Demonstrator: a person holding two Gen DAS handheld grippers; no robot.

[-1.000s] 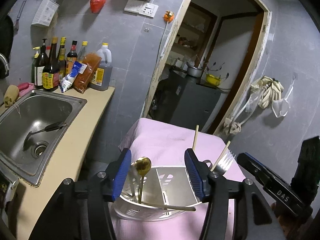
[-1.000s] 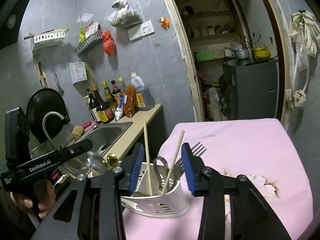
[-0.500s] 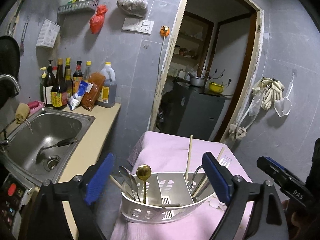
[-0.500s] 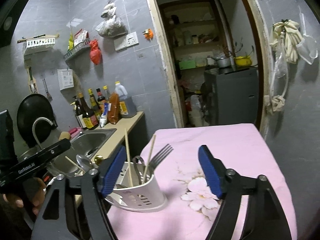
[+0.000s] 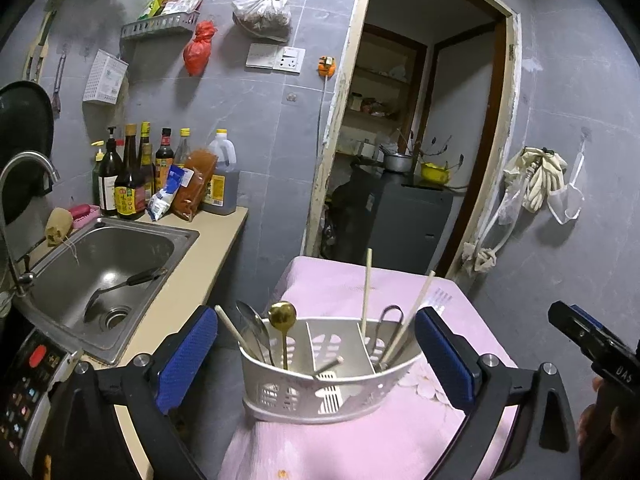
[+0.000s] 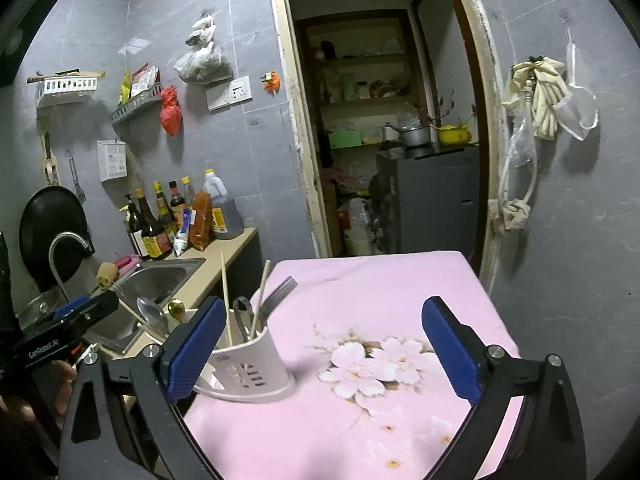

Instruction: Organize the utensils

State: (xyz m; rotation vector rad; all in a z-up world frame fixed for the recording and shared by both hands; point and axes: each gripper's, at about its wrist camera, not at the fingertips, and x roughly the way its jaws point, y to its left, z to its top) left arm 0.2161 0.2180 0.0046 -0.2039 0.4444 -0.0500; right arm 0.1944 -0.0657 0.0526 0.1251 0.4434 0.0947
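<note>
Both wrist views near, facing the shared caddy (image 5: pixel 320 384) from adjacent sides.

White slotted caddy (image 5: pixel 320 384), three compartments, upright on pink floral cloth. Left compartment: gold spoon (image 5: pixel 282 314), steel spoon (image 5: pixel 250 318), one chopstick (image 5: pixel 232 330). Right: two leaning chopsticks (image 5: pixel 366 284), fork (image 6: pixel 280 292), possibly a metal loop handle.

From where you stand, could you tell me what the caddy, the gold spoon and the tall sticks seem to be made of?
The caddy looks like white moulded plastic: matte, thin walls with cut-out slots. The gold spoon looks like polished metal with a gold finish, since it throws bright glints. The tall sticks look like pale, unvarnished wood or bamboo chopsticks, dull and without shine; which of the two I cannot tell.
</note>
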